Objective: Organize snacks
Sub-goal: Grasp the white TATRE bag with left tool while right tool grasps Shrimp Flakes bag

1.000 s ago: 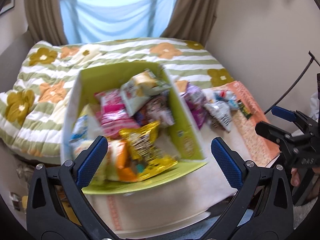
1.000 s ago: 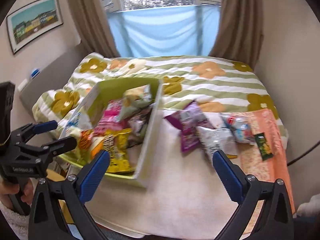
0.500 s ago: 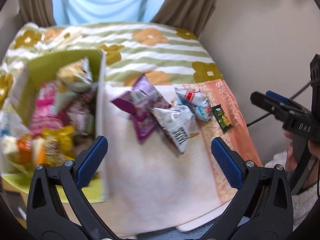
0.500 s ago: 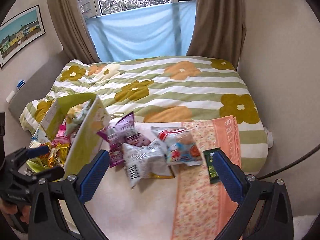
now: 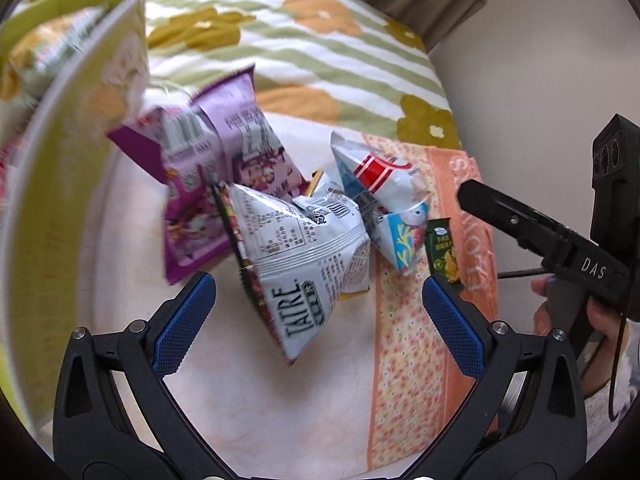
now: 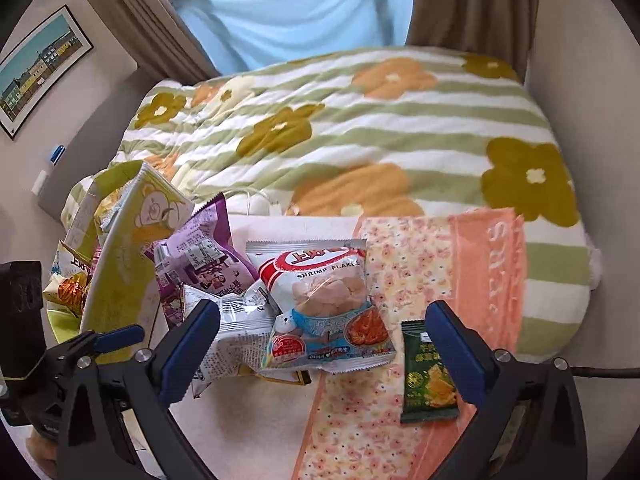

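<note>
Both cameras have swung rightward since a second ago: the green box (image 5: 60, 184), then central in the left wrist view, now sits at the far left edge, and the loose snack pile fills the middle.

Left hand-held gripper (image 5: 318, 306): jaws wide, nothing between them. The white "TATRE" bag (image 5: 304, 264) lies directly ahead, its lower corner reaching between the blue fingertips (image 5: 188, 316); contact cannot be confirmed. Purple bags (image 5: 216, 168) lie behind it to the left, against the box wall. The shrimp flakes bag (image 5: 384, 200) lies to the right, overlapping the white bag. A small dark green packet (image 5: 442, 256) lies on the orange floral towel (image 5: 416, 360), just beside the right fingertip.

Right hand-held gripper (image 6: 322, 344): jaws wide, holding nothing. The shrimp flakes bag (image 6: 324, 308) lies centred ahead between the fingertips (image 6: 452, 344), resting on the white bag (image 6: 232, 340). The dark green packet (image 6: 428, 372) lies just inside the right fingertip on the towel (image 6: 432, 264). Purple bags (image 6: 200, 256) lean against the box (image 6: 128, 264), which holds further snacks (image 6: 68, 288).

All items rest on a bed with a striped floral blanket (image 6: 360, 120)
</note>
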### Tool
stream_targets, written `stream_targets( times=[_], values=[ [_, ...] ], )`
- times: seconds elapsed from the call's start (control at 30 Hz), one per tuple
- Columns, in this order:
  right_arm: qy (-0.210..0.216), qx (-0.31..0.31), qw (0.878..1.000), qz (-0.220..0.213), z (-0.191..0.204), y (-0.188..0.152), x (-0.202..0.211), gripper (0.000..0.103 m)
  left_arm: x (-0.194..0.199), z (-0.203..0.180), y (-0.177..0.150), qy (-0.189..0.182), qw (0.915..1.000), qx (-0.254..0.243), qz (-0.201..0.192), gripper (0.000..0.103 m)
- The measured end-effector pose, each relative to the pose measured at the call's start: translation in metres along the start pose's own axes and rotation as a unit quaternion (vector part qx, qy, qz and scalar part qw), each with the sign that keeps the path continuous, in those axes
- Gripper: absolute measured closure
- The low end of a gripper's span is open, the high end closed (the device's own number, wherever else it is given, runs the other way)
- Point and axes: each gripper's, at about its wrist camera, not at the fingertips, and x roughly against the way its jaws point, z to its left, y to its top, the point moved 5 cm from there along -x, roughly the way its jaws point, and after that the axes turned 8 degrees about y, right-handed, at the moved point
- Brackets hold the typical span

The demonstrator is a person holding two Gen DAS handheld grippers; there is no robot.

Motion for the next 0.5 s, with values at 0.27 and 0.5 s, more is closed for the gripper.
stream_targets(
  times=[0.27,0.5],
  values=[
    [0.036,-0.006,0.998,0.051,-0.014,-0.003,-0.047,0.001,-0.035,-0.004,0.009,0.007,0.9998,-0.004,0.016,0.001],
    [0.049,-0.009,0.995,0.084,-0.02,-0.003,-0.074,0.001,-0.056,-0.004,0.013,0.011,0.9991,-0.02,0.036,0.031]
  ],
)
